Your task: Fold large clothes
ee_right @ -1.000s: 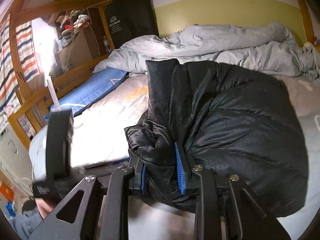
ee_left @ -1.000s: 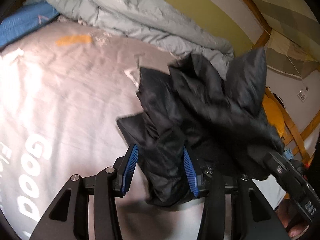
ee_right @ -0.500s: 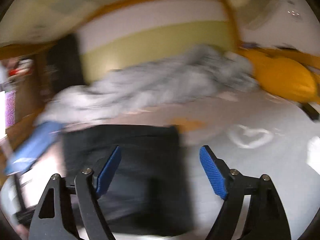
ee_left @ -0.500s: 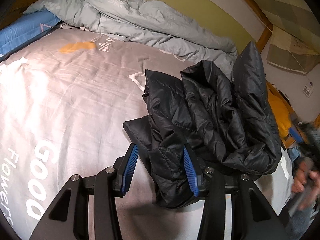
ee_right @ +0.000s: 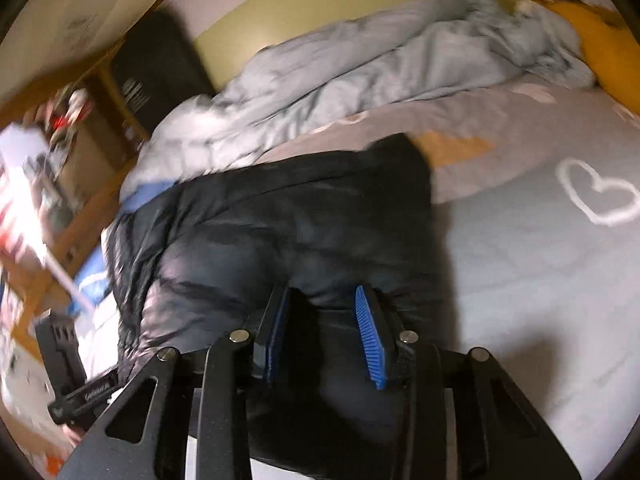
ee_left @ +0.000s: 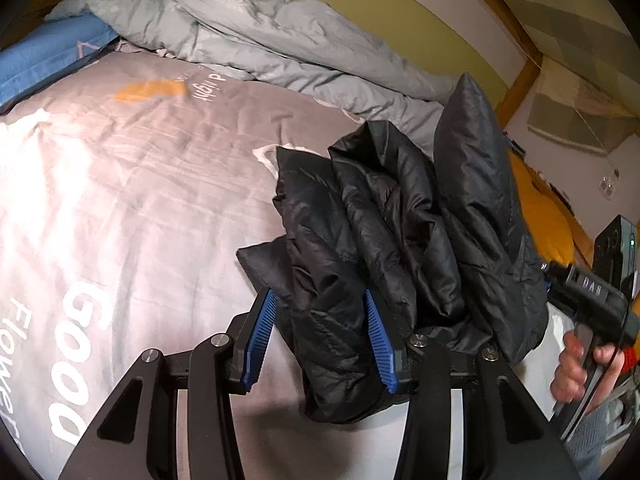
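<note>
A black puffer jacket is bunched in folds on the grey bed sheet. My left gripper is shut on its near fold, the fabric pinched between the blue pads. In the right wrist view the same jacket lies flatter and is blurred by motion. My right gripper sits at the jacket's near edge. Its jaws are closing, with dark fabric filling the gap between them. A hand holds the right tool's handle at the right edge of the left wrist view.
A rumpled grey duvet lies along the far wall. A blue mat is at the far left and a yellow pillow at the right. A black bag leans on the wall beside wooden shelving.
My right gripper let go of the jacket, opened wide while swinging sideways, then closed again over the jacket's near edge. The left gripper kept its hold and stayed put.
</note>
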`<state>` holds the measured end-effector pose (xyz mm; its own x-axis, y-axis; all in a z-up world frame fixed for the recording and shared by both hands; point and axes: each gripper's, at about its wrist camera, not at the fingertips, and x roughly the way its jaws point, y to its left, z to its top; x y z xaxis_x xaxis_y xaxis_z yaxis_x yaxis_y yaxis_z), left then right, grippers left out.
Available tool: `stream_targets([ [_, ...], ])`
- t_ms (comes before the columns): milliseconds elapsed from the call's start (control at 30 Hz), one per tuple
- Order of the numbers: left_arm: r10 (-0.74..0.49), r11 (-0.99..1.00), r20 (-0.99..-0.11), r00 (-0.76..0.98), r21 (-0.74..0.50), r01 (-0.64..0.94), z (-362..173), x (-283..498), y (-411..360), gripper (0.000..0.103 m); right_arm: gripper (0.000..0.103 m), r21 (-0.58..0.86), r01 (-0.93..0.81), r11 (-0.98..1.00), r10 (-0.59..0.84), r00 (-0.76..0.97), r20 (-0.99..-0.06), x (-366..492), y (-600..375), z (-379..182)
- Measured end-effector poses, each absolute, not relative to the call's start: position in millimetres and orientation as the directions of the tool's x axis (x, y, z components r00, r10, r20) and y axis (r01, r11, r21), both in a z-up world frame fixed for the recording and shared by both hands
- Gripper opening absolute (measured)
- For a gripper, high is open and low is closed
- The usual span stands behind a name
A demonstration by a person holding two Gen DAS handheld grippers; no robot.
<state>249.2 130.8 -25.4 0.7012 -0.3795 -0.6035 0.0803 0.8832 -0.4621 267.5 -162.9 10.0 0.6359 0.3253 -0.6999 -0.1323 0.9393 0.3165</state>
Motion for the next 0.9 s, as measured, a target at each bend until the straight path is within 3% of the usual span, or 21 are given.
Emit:
stream_targets([
  [133,-0.387,0.862,-0.538,0.749,-0.499,0.087,-8,238,145,0.05,0.035,0.318,-0.176,0.932,0.357,0.606,-0.711,268,-134,1],
  [233,-0.386,0.859,-0.466,0.796,-0.496,0.126,11,226,149,0.069,0.035,0.301,-0.201,0.932,0.36,0.602,-0.713,264,-112,-8],
  [400,-0.38,0.892,-0.405,0.832,-0.399,0.213,35,210,126,0.08,0.035,0.297,-0.242,0.924,0.383,0.582,-0.717,265,-83,-22],
  [567,-0.326,0.928,-0.458,0.827,-0.323,0.188,28,222,105,0.084,0.035,0.334,-0.266,0.904,0.427,0.566,-0.705,261,-79,-27],
  [733,-0.179,0.964,-0.549,0.816,-0.263,0.034,-4,250,107,0.088,0.034,0.322,-0.252,0.913,0.407,0.627,-0.664,244,-106,-2],
  [833,-0.161,0.964,-0.57,0.805,-0.265,0.005,-15,256,110,0.088,0.049,0.211,-0.183,0.96,0.277,0.722,-0.634,233,-130,15],
  [900,-0.134,0.971,-0.579,0.805,-0.241,-0.012,-17,255,108,0.088,0.052,0.2,-0.125,0.972,0.226,0.737,-0.637,234,-151,17],
])
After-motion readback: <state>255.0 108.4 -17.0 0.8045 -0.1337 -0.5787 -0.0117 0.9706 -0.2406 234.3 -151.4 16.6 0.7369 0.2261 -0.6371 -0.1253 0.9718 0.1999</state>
